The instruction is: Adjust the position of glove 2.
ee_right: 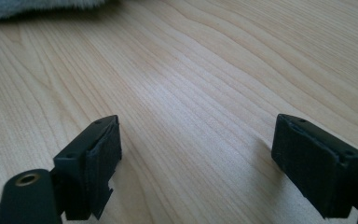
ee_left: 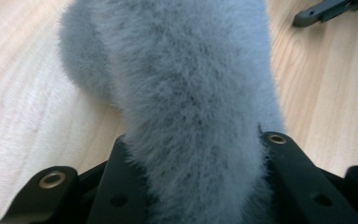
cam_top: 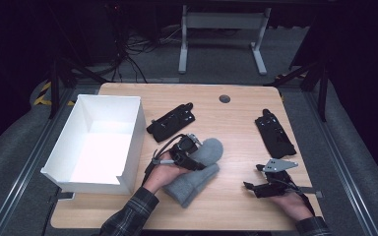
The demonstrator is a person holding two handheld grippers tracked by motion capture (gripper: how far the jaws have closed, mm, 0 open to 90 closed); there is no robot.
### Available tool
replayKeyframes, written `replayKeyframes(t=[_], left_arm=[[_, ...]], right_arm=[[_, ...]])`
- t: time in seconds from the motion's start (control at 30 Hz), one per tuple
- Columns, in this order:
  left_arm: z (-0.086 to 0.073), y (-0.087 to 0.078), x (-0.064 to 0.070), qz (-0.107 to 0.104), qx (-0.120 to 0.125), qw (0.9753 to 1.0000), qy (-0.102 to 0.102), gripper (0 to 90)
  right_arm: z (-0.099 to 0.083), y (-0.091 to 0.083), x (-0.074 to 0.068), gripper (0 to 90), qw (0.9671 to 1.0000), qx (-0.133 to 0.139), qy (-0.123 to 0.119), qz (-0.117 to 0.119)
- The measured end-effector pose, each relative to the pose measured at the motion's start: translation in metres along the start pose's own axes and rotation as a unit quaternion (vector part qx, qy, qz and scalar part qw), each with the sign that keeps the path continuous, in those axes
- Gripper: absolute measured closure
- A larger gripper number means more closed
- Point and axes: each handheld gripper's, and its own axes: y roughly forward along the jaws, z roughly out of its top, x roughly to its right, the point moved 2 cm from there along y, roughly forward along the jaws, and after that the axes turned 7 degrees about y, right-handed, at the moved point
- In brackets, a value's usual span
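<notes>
While the person leans in from the near edge, the left tool [cam_top: 189, 147] sits on top of the grey fleece mitten [cam_top: 197, 169], jaws clamped on it. From the left gripper view the fuzzy grey fabric [ee_left: 186, 93] bulges up between the two black jaws, squeezed tight at the base, with the rounded end lying on the wood beyond. Mitten is on the desk [cam_top: 236, 196], near the middle, slightly toward the person, lying diagonally with the rounded tip pointing away and right, cuff toward the near edge. Left hand [cam_top: 160, 174] wraps the tool's grip, plaid sleeve [cam_top: 128, 216] behind it.

Right tool [cam_top: 256, 188] rests low at the desk's near right, well apart from the mitten, jaws pointing left toward it. Its jaws stand wide apart, nothing between them; the right gripper view shows bare wood grain between the two black pads [ee_right: 100, 161], and a sliver of the grey mitten [ee_right: 37, 8] at the top left corner. Grey three-cornered plate [cam_top: 278, 164] sits on top of it. Right hand [cam_top: 293, 204] holds it from behind.

White open box [cam_top: 138, 132] stands at the desk's left side, just beside the left hand, not touching the mitten. Two black flat gear pieces lie farther back: one [cam_top: 172, 122] beyond the mitten, angled, near the box; the other [cam_top: 274, 133] at the right, beyond the right tool. A small round grommet [cam_top: 224, 99] sits near the far edge.
</notes>
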Motion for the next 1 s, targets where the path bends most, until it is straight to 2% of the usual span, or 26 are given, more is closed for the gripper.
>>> replayKeyframes(t=[0.1,0.13,0.17,0.4,0.63,1.0], left_arm=[[0.004,-0.010,0.003,0.001,0.015,0.9999,-0.003,68.3],[0.009,-0.018,0.005,0.009,0.023,0.9997,-0.002,68.3],[0.009,-0.018,0.005,0.009,0.023,0.9997,-0.002,68.3],[0.023,-0.049,0.008,0.033,0.051,0.9981,-0.002,68.3],[0.035,-0.076,0.012,0.055,0.067,0.9963,0.000,68.3],[0.052,-0.123,0.015,0.088,0.090,0.9920,0.006,68.4]], right_arm=[[0.000,0.000,0.000,16.5,1.0000,0.000,0.000,0.000],[0.000,0.000,0.000,16.4,1.0000,0.000,0.000,0.000],[0.000,0.000,0.000,16.4,1.0000,0.000,0.000,0.000],[0.000,0.000,0.000,16.5,1.0000,0.000,0.001,0.000],[0.000,0.000,0.000,16.4,1.0000,0.000,0.000,0.000],[0.000,0.000,0.000,16.5,1.0000,0.000,0.000,0.000]])
